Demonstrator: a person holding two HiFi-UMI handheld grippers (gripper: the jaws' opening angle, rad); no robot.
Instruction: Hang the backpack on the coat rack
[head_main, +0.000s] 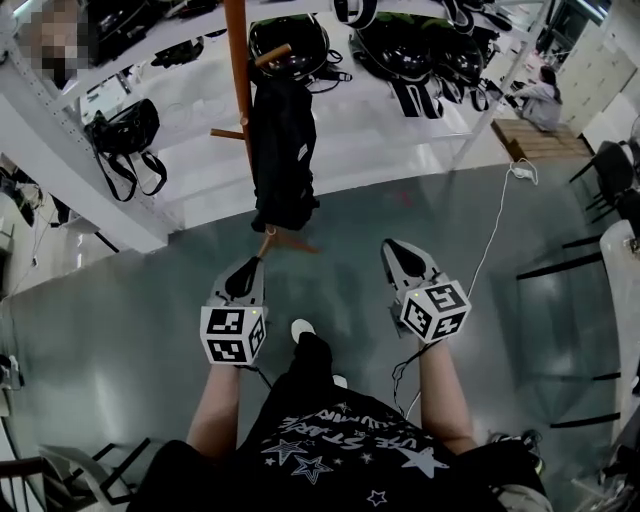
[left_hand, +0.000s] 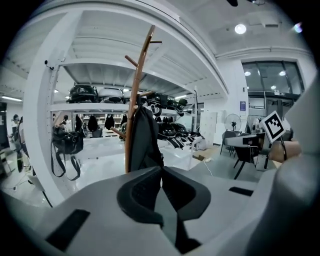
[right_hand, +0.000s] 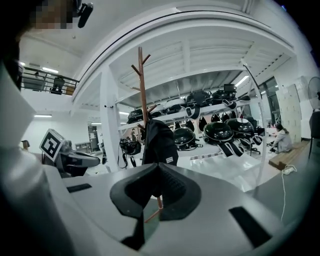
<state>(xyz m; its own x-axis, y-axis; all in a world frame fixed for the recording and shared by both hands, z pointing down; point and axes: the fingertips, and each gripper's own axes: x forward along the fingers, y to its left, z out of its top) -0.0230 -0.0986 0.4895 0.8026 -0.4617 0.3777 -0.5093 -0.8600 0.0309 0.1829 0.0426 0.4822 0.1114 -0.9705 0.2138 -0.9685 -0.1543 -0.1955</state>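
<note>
The black backpack (head_main: 283, 150) hangs from a peg of the wooden coat rack (head_main: 237, 70), drooping down along the pole in front of the white shelving (head_main: 90, 190). The person stands a little way off with both tools pointed at it. The left gripper (head_main: 247, 270) has its jaws pressed together on nothing, and the right gripper (head_main: 398, 252) is likewise closed and empty.

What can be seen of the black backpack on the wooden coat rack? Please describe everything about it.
The backpack is black, slim and limp, and looks like soft fabric. It hangs upright against the pole of the wooden coat rack, with its top near the pegs and its bottom seemingly above the rack's feet. In the right gripper view a small pale label shows low on one side. Only the rack touches it. The left tool and the right tool are apart from it.
</note>
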